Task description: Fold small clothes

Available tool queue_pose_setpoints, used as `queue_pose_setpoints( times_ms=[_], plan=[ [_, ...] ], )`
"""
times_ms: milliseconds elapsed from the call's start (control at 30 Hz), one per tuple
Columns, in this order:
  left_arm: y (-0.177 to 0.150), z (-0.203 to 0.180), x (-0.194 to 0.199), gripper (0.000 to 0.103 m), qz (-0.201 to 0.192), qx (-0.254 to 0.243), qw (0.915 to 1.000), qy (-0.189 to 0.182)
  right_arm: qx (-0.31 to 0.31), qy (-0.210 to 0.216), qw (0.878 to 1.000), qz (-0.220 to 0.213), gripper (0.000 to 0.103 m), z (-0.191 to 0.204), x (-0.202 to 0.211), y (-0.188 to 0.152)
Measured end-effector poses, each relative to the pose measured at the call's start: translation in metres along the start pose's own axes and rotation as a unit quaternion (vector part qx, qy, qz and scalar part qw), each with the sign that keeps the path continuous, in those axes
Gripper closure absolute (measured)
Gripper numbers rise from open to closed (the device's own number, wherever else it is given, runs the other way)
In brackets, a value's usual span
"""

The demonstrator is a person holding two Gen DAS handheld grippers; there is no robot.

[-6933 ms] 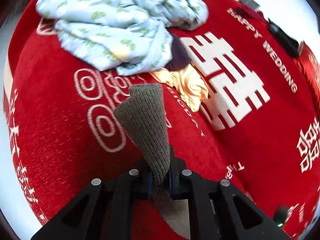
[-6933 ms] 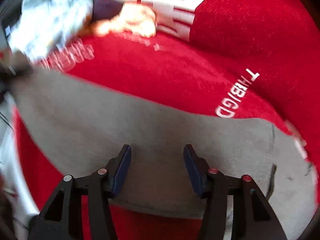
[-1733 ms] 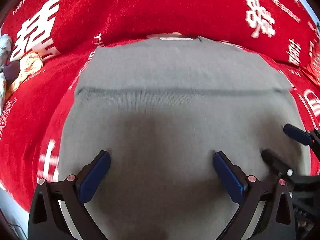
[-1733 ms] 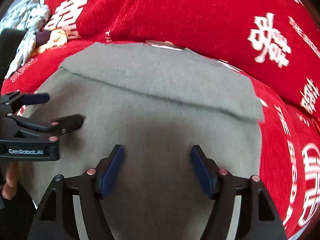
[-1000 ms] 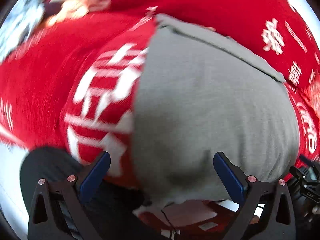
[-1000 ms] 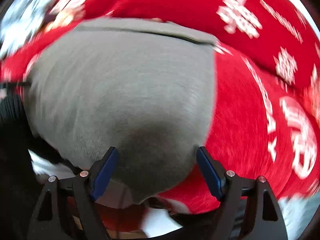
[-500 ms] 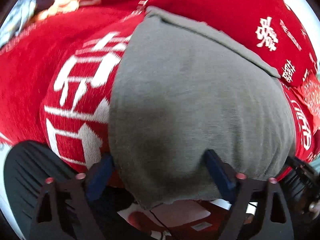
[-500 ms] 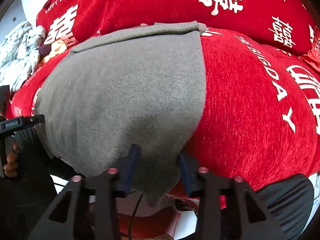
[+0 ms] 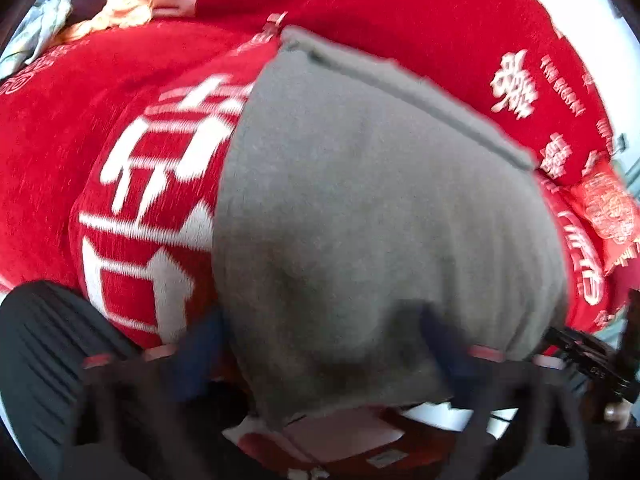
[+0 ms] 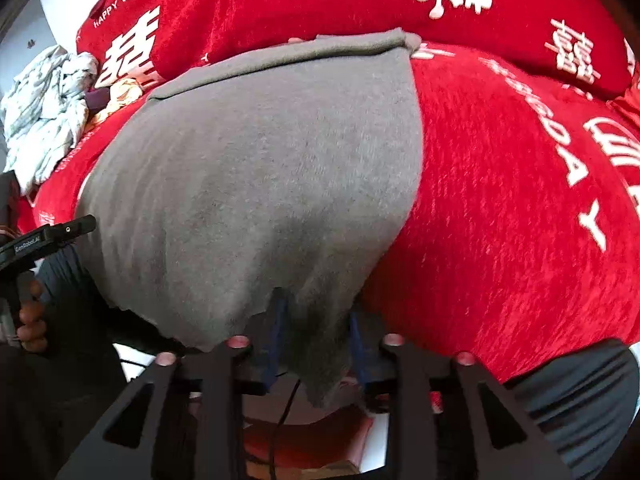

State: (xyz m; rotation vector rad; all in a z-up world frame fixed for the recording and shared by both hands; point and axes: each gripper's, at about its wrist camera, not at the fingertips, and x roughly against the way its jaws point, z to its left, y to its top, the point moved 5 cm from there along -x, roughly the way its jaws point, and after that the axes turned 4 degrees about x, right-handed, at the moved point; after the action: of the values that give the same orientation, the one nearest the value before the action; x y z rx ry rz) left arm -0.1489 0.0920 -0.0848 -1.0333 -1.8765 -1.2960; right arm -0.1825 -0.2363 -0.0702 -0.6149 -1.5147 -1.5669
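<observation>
Compared with 0.5 s ago, the right gripper (image 10: pixel 316 344) has narrowed its jaws further, and the near hem of the grey garment (image 10: pixel 260 184) now hangs down between its 2 blue pads. The pads sit close on either side of that hanging fold, so the gripper appears clamped on the cloth, though a sliver of gap cannot be ruled out. The left gripper (image 9: pixel 320 344) has also drawn inward since then: its fingers, blurred by motion, flank the garment's (image 9: pixel 380 220) near edge with a wide span between them, still parted and not gripping anything. The blur hides whether its pads touch the fabric.

The garment lies spread on the red blanket (image 10: pixel 520 200) with white lettering, its far edge folded over into a band, its near edge draped over the blanket's front. At the far left, a pale crumpled cloth (image 10: pixel 44 112) and a yellow item (image 10: pixel 120 94) lie well apart from it.
</observation>
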Motion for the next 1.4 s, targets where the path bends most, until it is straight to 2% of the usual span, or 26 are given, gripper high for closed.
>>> queue_pose_setpoints(
  times_ms=[33, 167, 233, 267, 300, 367, 467, 600, 767, 867, 933, 1000, 1133, 1233, 1267, 1300, 1333, 1367, 1400],
  plan=[
    [-0.001, 0.002, -0.006, 0.0, 0.012, 0.003, 0.9998, 0.017, 0.007, -0.006, 1.0, 0.002, 0.064, 0.002, -0.001, 0.0],
    [0.003, 0.006, -0.004, 0.008, 0.004, 0.017, 0.9998, 0.009, 0.028, -0.028, 0.999, 0.003, 0.062, 0.009, -0.006, 0.0],
    [0.003, 0.004, 0.001, 0.022, -0.001, 0.012, 0.9998, 0.015, 0.027, -0.033, 0.999, 0.002, 0.068, 0.011, -0.006, 0.002],
    [0.002, 0.001, 0.005, 0.039, -0.006, 0.002, 0.9999, 0.014, 0.022, -0.031, 0.999, 0.0, 0.082, 0.01, -0.005, 0.003],
    [0.001, -0.005, 0.009, 0.061, -0.011, -0.013, 0.9998, 0.013, 0.016, -0.025, 1.0, -0.003, 0.088, 0.008, -0.004, 0.003],
    [-0.004, -0.011, 0.016, 0.084, -0.013, -0.043, 0.9989, 0.013, 0.007, -0.009, 1.0, -0.004, 0.09, 0.005, -0.002, 0.003],
    [-0.004, -0.019, 0.019, 0.088, -0.013, -0.058, 0.9978, 0.029, 0.001, 0.014, 1.0, -0.012, 0.092, 0.004, 0.002, 0.005],
    [0.007, -0.018, 0.038, 0.09, -0.03, -0.032, 0.9989, -0.018, -0.039, 0.087, 0.994, -0.045, 0.093, -0.006, 0.021, 0.013],
    [0.043, -0.024, 0.072, 0.091, -0.091, -0.014, 0.9929, -0.075, -0.077, 0.159, 0.978, -0.112, 0.093, -0.019, 0.056, 0.043],
    [0.075, -0.033, 0.079, 0.091, -0.114, -0.017, 0.9895, -0.088, -0.086, 0.179, 0.97, -0.138, 0.093, -0.025, 0.064, 0.071],
    [0.1, -0.044, 0.071, 0.091, -0.119, -0.023, 0.989, -0.085, -0.082, 0.176, 0.97, -0.146, 0.093, -0.025, 0.061, 0.086],
    [0.118, -0.049, 0.054, 0.091, -0.111, -0.023, 0.9905, -0.077, -0.079, 0.168, 0.971, -0.151, 0.093, -0.026, 0.052, 0.108],
    [0.139, -0.046, 0.009, 0.09, -0.062, 0.003, 0.9965, -0.055, -0.084, 0.142, 0.978, -0.127, 0.093, -0.033, 0.016, 0.141],
    [0.137, -0.039, -0.009, 0.09, -0.026, 0.029, 0.9965, -0.074, -0.08, 0.119, 0.984, -0.105, 0.092, -0.033, -0.003, 0.15],
    [0.134, -0.036, -0.008, 0.081, -0.025, 0.032, 0.9959, -0.081, -0.08, 0.117, 0.985, -0.098, 0.088, -0.033, -0.008, 0.15],
    [0.131, -0.034, -0.004, 0.052, -0.028, 0.031, 0.9953, -0.088, -0.082, 0.113, 0.986, -0.093, 0.086, -0.034, -0.011, 0.15],
    [0.128, -0.031, 0.002, 0.033, -0.038, 0.03, 0.9946, -0.092, -0.083, 0.115, 0.986, -0.092, 0.084, -0.035, -0.012, 0.148],
    [0.125, -0.027, 0.01, 0.006, -0.055, 0.03, 0.9939, -0.091, -0.082, 0.12, 0.985, -0.093, 0.082, -0.035, -0.011, 0.146],
    [0.119, -0.022, 0.021, 0.002, -0.082, 0.032, 0.9928, -0.081, -0.078, 0.125, 0.984, -0.098, 0.068, -0.036, -0.009, 0.142]
  ],
)
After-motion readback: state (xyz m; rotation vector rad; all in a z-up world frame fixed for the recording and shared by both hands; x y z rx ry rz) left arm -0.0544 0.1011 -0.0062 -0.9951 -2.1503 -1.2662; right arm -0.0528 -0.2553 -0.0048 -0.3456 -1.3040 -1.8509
